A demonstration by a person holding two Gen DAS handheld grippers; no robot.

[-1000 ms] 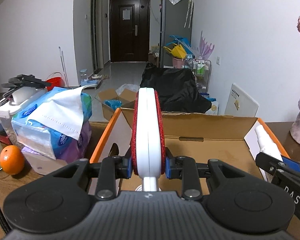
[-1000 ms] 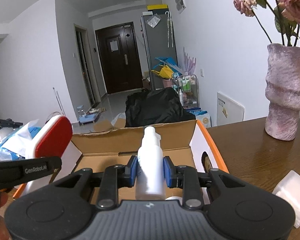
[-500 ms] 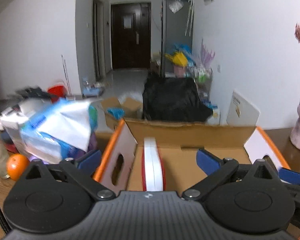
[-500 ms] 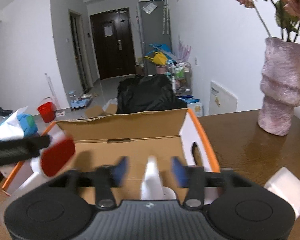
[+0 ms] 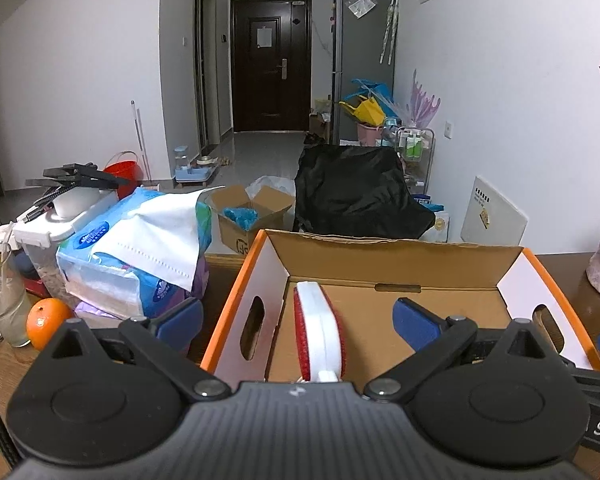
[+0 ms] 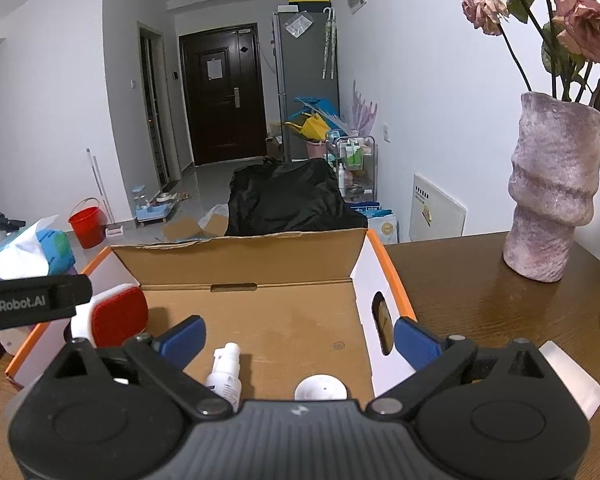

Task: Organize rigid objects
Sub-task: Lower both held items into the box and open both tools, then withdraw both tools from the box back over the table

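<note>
A cardboard box with an orange rim (image 5: pixel 236 308) (image 6: pixel 392 280) stands open on the wooden table. My left gripper (image 5: pixel 298 320) hangs open over its left part. Below it a flat red-and-white pad (image 5: pixel 320 340) (image 6: pixel 116 316) stands on edge inside the box, touched by neither finger. My right gripper (image 6: pixel 300 338) is over the box's near right part, its jaws opening. A small white spray bottle (image 6: pixel 226 372) lies on the box floor under them, free of the pads, beside a white round lid (image 6: pixel 320 388). The left gripper's black body (image 6: pixel 32 300) shows at the left edge.
Tissue packs (image 5: pixel 132 252), an orange (image 5: pixel 46 322) and a glass (image 5: pixel 0 304) crowd the table left of the box. A pink vase with flowers (image 6: pixel 552 200) stands at the right rear. A white block (image 6: pixel 572 376) lies right of the box.
Both grippers opened wide. The left let go of the red-and-white pad, which sank into the box; the right released the spray bottle, which now lies on the box floor.
</note>
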